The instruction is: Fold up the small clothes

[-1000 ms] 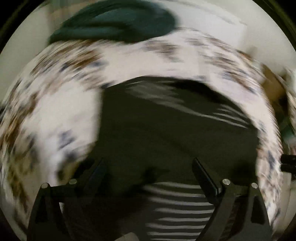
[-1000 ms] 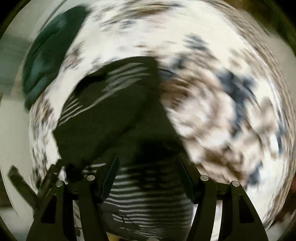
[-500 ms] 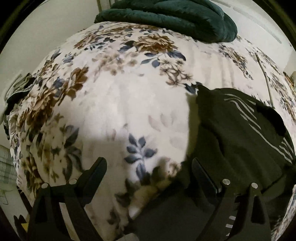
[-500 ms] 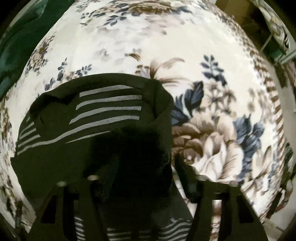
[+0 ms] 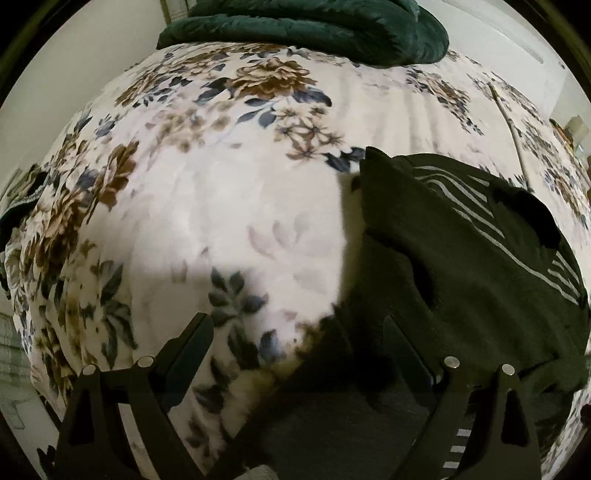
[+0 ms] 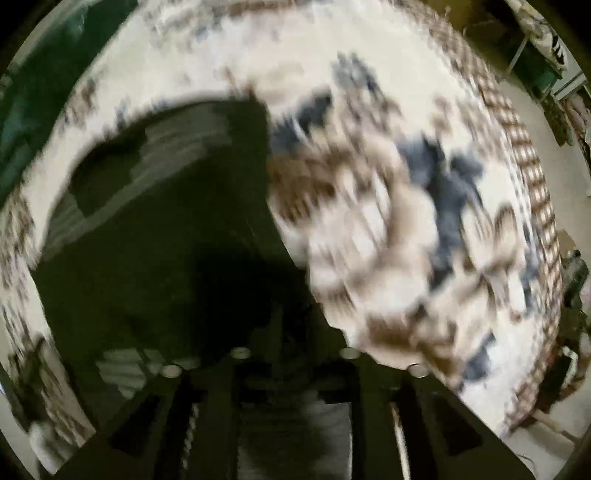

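Left wrist view: the left gripper (image 5: 295,332) is held with fingers wide apart over the floral blanket (image 5: 207,206), nothing between them. The dark striped garment (image 5: 461,258) is laid on the blanket to the right, under the right-hand finger. A green quilt (image 5: 314,26) is bunched at the far edge. On the blurred right wrist view, the right gripper (image 6: 291,332) is seen drawn nearly together over the garment (image 6: 159,240); whether cloth is pinched cannot be told.

garment (image 5: 461,266): black, thin grey-white stripes | bedspread (image 5: 229,206): cream-white, brown flowers, grey-blue and dark green leaves | blanket (image 5: 314,26): dark green, plain | left claw (image 5: 297,332): black, silver bolt heads | right claw (image 6: 291,332): black, silver bolt heads, blurred
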`<state>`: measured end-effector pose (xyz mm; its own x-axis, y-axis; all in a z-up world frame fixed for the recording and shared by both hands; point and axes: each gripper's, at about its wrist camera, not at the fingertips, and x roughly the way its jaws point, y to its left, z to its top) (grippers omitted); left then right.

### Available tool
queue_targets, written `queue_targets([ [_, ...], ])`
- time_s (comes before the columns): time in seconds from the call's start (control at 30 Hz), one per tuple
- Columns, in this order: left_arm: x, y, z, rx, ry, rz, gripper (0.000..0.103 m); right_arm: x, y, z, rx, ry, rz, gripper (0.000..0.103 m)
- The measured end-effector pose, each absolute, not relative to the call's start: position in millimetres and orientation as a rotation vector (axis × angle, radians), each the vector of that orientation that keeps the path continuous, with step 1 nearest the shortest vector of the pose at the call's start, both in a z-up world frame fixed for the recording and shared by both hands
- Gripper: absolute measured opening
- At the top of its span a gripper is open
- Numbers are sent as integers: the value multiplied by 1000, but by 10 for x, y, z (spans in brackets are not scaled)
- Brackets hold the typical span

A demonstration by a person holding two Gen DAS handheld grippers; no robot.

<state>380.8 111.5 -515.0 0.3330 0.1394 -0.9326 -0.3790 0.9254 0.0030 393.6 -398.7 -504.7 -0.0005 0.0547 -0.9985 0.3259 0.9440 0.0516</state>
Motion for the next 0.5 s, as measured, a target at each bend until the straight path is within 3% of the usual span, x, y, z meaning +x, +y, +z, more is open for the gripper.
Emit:
queue_targets([
  [0.03,3817,1107,-5151,-224,1187,340,94,3855,-4042,-5062,319,1580,-230,48],
  [0.07,3828,1098,-5153,-214,1188,338,94,3828,-4080,-5062,333,1576,-239,54],
  [0.23,3881,1045,-5166,-183,1195,327,94,3964,-4229,-4797,476,1418,-240,61],
  [0.5,3958,865,-5202,-116,1212,295,94,4796,-3432,-5151,215,1453,-174,61],
])
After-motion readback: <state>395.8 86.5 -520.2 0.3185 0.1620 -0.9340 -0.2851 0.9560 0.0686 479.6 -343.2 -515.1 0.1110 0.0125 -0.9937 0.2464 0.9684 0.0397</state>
